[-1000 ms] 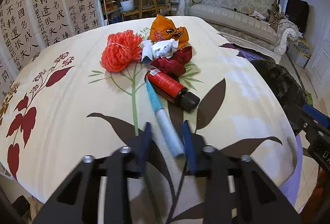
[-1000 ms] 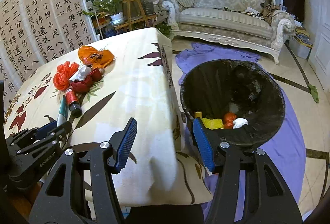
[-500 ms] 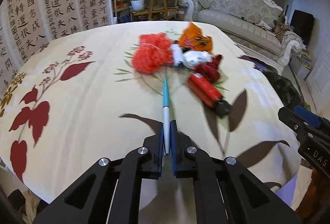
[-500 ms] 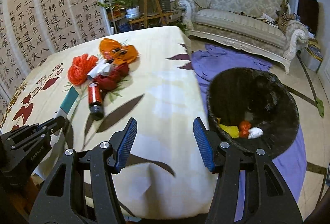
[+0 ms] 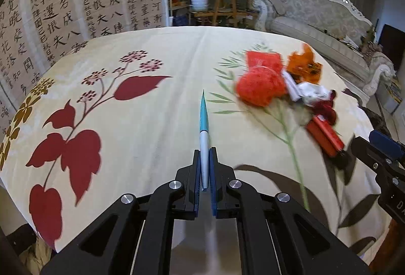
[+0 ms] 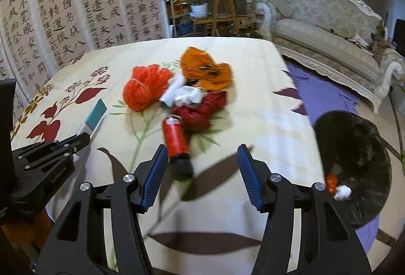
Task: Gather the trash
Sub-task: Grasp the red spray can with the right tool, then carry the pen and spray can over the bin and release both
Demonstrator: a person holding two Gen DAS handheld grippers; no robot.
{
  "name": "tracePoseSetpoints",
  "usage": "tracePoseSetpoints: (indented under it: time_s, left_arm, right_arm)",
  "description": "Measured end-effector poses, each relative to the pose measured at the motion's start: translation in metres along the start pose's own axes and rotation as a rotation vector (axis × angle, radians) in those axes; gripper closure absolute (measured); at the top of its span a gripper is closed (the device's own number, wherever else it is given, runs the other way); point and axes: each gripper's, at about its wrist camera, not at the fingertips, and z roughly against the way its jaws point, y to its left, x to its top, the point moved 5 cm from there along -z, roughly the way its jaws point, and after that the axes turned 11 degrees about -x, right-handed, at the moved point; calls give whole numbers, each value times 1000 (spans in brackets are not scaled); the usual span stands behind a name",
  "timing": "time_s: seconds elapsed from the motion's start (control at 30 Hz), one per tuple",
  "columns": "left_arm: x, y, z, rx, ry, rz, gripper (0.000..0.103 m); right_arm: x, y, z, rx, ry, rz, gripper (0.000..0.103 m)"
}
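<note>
My left gripper (image 5: 205, 168) is shut on a blue and white tube (image 5: 204, 128) and holds it above the table; the tube also shows in the right wrist view (image 6: 93, 115). A trash pile lies on the floral tablecloth (image 6: 253, 97): an orange net (image 6: 144, 90), an orange wrapper (image 6: 205, 70), white crumpled paper (image 6: 182, 95), a dark red wrapper (image 6: 202, 110) and a red bottle with a black cap (image 6: 177, 143). My right gripper (image 6: 202, 173) is open and empty, just in front of the bottle.
A black-lined trash bin (image 6: 354, 161) holding some trash stands on a purple cloth (image 6: 324, 95) right of the table. A sofa (image 6: 329, 29), plant stand (image 6: 222, 11) and calligraphy screen (image 6: 76, 4) lie behind.
My left gripper closed on the tube, lifted it and swung left. My right gripper moved left from the bin to over the table, near the red bottle.
</note>
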Motion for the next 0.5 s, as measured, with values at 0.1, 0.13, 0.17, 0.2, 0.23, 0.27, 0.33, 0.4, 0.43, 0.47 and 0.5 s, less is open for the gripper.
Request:
tracePoseSetpoints:
  time_s: [0.1,0.13,0.17,0.2,0.23,0.27,0.33,0.4,0.43,0.47,0.5]
  left_arm:
    - [2,12,-2,10,4,18,96]
    - [2,15,-2,12,4,23,96]
    - [2,17,-1,13,4,27,96]
    - [2,19,-1,14,2,29,96]
    - [3,21,-2,15,0,29,96]
    - [4,22,-1,18,-4,27,96]
    - [4,22,-1,20,-7,24,96]
    - [3,21,-1,18,-9,23,96]
    - [4,21,-2,17,-10,24,96]
    - [4,21,-1,15,-12,23,96]
    - [4,21,-1,14,-13,24,96]
  right_arm:
    - [4,13,-8,12,10,28,48]
    - [5,17,-11,15,15,38,48]
    - [6,21,-14,17,22,46,48]
    - [6,23,-16,19,28,51,48]
    - [6,26,-18,21,35,57,49]
    - [6,29,-21,22,45,66,50]
    - [5,33,-25,20,57,79,57]
    - [3,36,-29,19,74,89,63]
    - [2,37,-31,17,80,92,67]
    - [1,37,-32,16,86,95,75]
    - [-1,38,-34,16,96,100,79]
